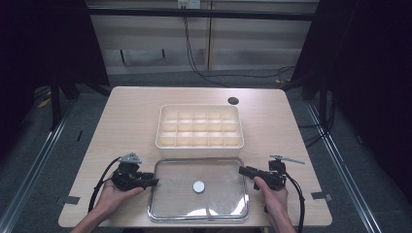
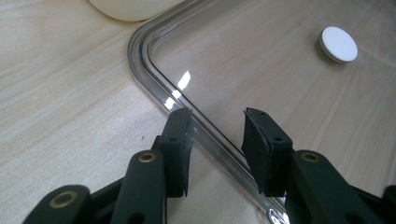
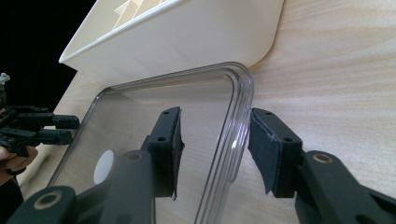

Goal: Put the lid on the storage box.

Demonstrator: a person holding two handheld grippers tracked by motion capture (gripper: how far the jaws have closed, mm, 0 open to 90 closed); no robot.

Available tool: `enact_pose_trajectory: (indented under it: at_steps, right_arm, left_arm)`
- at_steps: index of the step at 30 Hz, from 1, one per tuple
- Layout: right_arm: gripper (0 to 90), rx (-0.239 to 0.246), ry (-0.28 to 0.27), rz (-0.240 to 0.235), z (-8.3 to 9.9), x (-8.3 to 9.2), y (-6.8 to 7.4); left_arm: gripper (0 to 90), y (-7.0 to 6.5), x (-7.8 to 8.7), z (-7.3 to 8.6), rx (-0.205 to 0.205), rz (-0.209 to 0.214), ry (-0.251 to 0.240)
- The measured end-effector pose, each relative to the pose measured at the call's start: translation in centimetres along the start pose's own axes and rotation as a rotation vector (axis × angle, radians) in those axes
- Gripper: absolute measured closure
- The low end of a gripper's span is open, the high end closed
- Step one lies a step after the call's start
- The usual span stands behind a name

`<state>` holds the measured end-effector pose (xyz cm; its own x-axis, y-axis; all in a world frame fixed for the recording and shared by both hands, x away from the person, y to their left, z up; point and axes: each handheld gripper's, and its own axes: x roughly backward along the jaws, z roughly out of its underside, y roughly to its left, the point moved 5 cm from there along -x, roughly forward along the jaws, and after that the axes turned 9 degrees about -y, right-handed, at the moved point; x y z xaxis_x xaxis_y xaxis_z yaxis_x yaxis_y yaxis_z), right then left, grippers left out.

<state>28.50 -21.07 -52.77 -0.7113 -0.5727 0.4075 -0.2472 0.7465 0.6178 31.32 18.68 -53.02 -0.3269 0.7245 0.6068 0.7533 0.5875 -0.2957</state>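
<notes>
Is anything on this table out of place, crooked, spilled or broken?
Nothing stands out. The clear lid lies flat and square before the cream divided box, a white round disc at its middle. The left gripper and right gripper straddle its side edges, jaws apart.

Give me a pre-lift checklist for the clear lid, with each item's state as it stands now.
1. Left gripper straddles the clear lid rim: ok.
2. Right gripper straddles the opposite rim: ok.
3. Pads pressing on the rim: not ok, gaps show on both sides.
4. Lid lies flat on the table: ok.
5. Compartment box sits just behind the lid, touching or not: cannot tell.
6. White round knob unobstructed: ok.
</notes>
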Motion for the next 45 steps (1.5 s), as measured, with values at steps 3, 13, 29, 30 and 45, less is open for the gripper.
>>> enact_pose_trajectory:
  at_steps: [3,13,29,30,45]
  right_arm:
    - [57.0,-0.022,-0.011,-0.014,0.0,0.3,0.0]
    - [62.5,-0.075,-0.03,-0.066,-0.1,0.9,0.4]
    - [66.7,0.002,0.051,-0.172,-0.3,0.2,1.4]
    - [65.8,0.005,0.062,-0.187,-0.2,0.1,1.5]
    - [72.0,0.017,0.005,-0.185,-0.6,0.3,1.9]
  left_arm:
    - [61.9,0.0,0.0,0.0,0.012,0.004,0.002]
    - [62.7,-0.1,0.0,0.0,0.012,0.001,0.007]
    - [61.3,-0.2,-0.3,-0.1,-0.002,0.012,-0.012]
    - [61.3,-0.2,-0.3,-0.1,-0.002,0.012,-0.012]
    - [40.2,0.1,-0.3,-0.2,0.028,0.012,-0.037]
